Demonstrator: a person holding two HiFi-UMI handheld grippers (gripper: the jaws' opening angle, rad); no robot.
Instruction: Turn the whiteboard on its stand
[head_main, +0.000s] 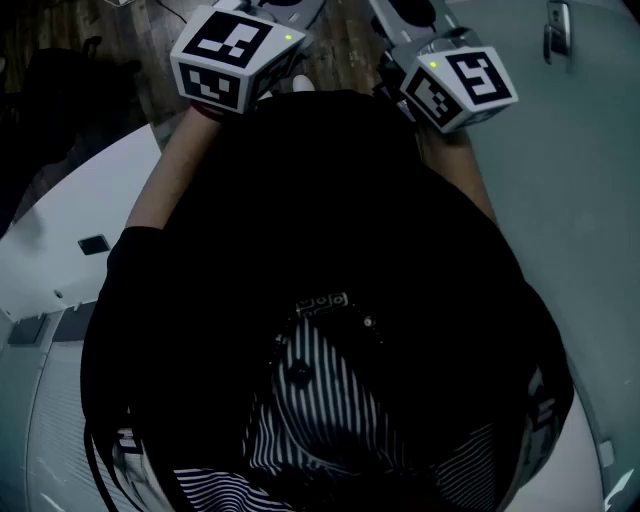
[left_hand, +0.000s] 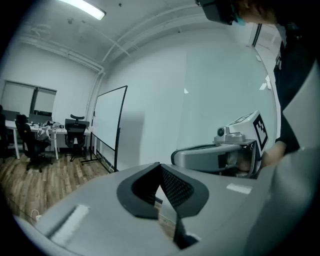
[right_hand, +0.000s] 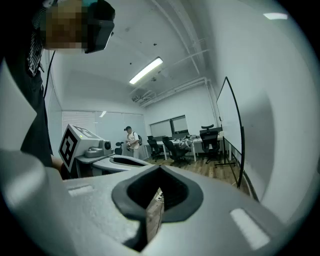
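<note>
I have both jaws clenched (nothing between them): left gripper (left_hand: 165, 200) and right gripper (right_hand: 156, 205) sit side by side at the top of the head view. The whiteboard (left_hand: 110, 125) stands upright on its stand on the wood floor (left_hand: 40, 185) against the wall. It's left of centre in the left gripper view, well apart from both grippers. Office chairs (left_hand: 76, 134) at far left.
</note>
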